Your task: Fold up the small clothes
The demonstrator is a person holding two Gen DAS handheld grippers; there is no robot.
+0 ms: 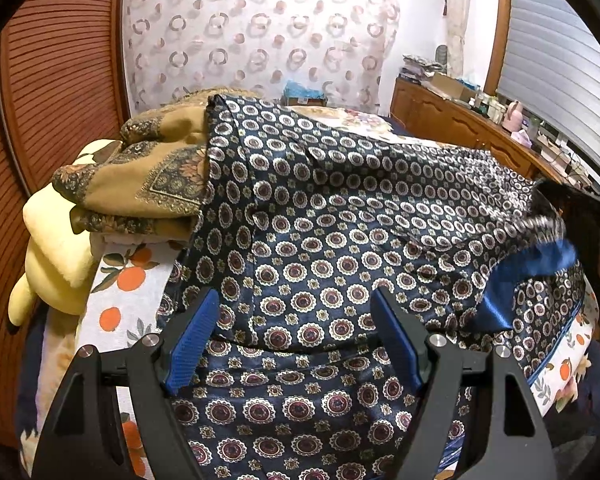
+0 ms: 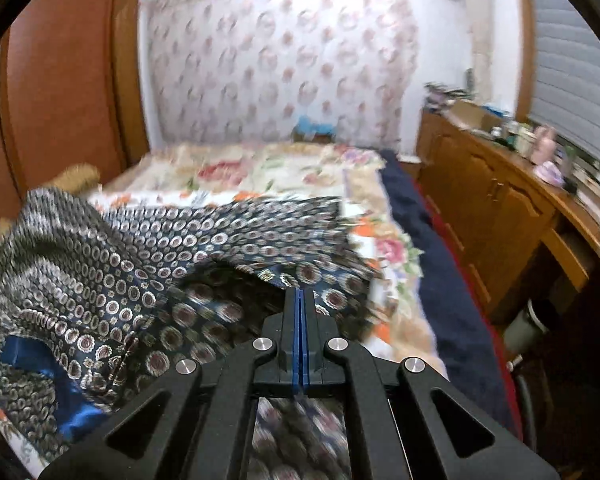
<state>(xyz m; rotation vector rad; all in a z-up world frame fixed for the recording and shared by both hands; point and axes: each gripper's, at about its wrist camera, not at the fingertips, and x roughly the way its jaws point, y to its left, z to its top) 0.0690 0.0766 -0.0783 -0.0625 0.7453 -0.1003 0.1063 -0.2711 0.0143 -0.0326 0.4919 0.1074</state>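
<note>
One navy patterned garment (image 1: 340,240), satin-like and printed with white-ringed medallions, lies spread over the bed (image 1: 116,300), directly ahead of and beneath the left tool (image 1: 296,300). That tool's two blue-padded fingers (image 1: 194,332) stand wide apart above the cloth, with nothing pinched between them. A fold line runs across the garment just in front of the finger bases, and one strip of plain blue lining (image 1: 512,284) shows ahead and to the right of the tool, where the fabric is lifted and blurred.

Ahead and to the left of the left tool sits one stack of folded cloth, topped by an ochre scarf with paisley borders (image 1: 140,184). One pale yellow plush toy (image 1: 56,256) hangs at the bed's edge beside the stack, further left.

The right tool (image 2: 301,292) has its jaws pressed together; its two blue pads (image 2: 298,332) meet with no visible gap. The garment's edge (image 2: 140,280) bunches right at the tips and trails off to the tool's left, but motion blur hides whether cloth is caught between the pads. The floral bedspread (image 2: 260,172) stretches ahead of this tool, with one dark blue blanket edge (image 2: 420,240) along its right side.

To the right of both tools runs one wooden cabinet (image 2: 480,200), its top cluttered with small items too blurred to count.
</note>
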